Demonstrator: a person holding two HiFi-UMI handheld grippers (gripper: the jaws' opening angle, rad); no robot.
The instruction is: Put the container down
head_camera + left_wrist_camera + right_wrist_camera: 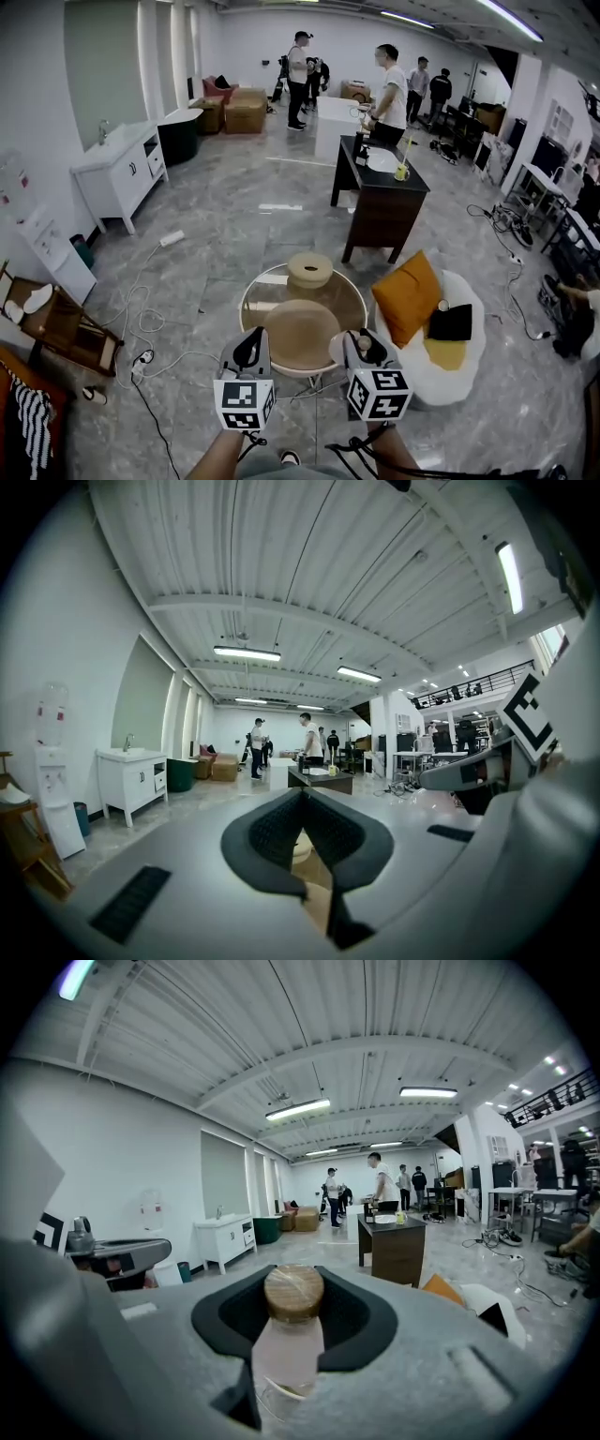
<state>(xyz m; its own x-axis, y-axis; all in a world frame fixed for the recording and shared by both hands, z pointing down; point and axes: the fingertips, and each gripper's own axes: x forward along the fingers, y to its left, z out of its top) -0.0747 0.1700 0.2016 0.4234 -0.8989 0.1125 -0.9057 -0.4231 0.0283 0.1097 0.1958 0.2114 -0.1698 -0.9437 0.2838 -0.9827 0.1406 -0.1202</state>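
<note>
My right gripper (pixel 293 1281) is shut on the container (pixel 287 1346), a small clear jar with a round wooden lid (pixel 293 1293) that stands up between the black pads. In the head view the right gripper (pixel 362 347) hovers over the near right rim of a round glass table (pixel 251 292), and the jar is mostly hidden behind it. My left gripper (pixel 247 351) hangs over the near left rim. In its own view the left gripper (pixel 302 799) has its tips together with nothing between them. A round beige board (pixel 302 330) lies on the table between the two grippers.
A thick round beige object (pixel 309 269) sits at the table's far edge. To the right is a white beanbag (pixel 459 361) with an orange cushion (pixel 411 295) and a black item (pixel 452 323). A dark desk (pixel 380 202) stands beyond, cables (pixel 141 319) trail on the left floor, and several people stand far back.
</note>
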